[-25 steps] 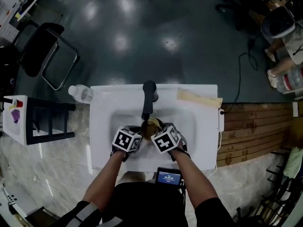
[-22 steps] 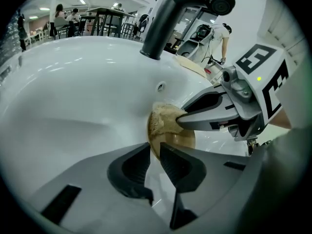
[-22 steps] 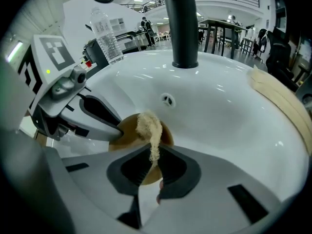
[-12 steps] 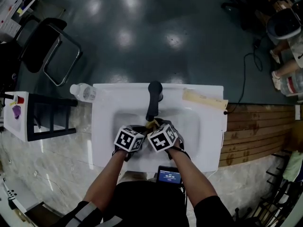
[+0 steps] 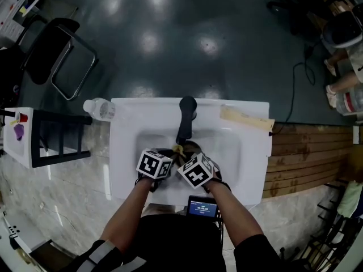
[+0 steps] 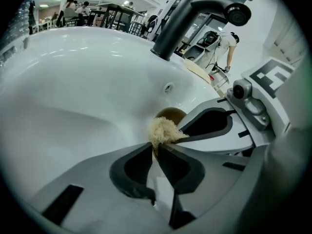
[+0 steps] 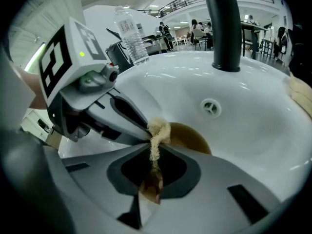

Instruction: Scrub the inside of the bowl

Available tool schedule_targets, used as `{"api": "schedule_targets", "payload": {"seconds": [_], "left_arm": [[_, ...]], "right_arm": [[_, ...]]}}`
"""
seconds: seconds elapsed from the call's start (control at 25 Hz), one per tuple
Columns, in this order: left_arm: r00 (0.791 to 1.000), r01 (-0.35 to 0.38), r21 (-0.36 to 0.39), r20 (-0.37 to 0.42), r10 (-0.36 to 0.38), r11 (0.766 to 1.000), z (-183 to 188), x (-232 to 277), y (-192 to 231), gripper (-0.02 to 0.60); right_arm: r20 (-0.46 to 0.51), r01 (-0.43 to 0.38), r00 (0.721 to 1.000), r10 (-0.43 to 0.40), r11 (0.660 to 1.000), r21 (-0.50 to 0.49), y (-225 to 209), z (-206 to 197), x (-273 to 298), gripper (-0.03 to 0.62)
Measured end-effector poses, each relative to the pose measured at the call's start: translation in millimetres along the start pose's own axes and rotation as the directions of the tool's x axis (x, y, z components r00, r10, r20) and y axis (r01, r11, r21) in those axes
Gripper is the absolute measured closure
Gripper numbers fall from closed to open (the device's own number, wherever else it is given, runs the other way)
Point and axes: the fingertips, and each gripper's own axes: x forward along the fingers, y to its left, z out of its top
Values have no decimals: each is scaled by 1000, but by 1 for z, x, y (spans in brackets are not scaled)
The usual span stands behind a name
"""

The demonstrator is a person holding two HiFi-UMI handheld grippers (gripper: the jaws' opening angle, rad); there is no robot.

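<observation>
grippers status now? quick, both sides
Left gripper: shut, pinching the rim of the bowl.
Right gripper: shut on the scrub pad.

Left forearm (image 5: 127, 214) and right forearm (image 5: 233, 215) are extended from lower centre of the head view, converging. Left gripper (image 6: 155, 145) is closed on bowl (image 7: 187, 136) rim. Right gripper (image 7: 155, 147) is clamped on scrubber tuft (image 7: 158, 129).

White sink (image 5: 130, 152) bears a faucet (image 5: 186, 118), bottle (image 5: 99, 109), tan strip (image 5: 247, 118) and brown bowl (image 7: 190, 136).
</observation>
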Motion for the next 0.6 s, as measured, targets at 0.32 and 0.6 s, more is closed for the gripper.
{"api": "schedule_targets", "payload": {"seconds": [0.32, 0.6], "left_arm": [[999, -20, 4, 31, 20, 1000, 8, -1, 6, 563], [999, -40, 42, 17, 39, 998, 14, 2, 7, 568]], "right_arm": [[-79, -200, 978, 194, 977, -78, 20, -19, -18, 553], [-119, -263, 962, 247, 953, -150, 33, -28, -23, 553]]}}
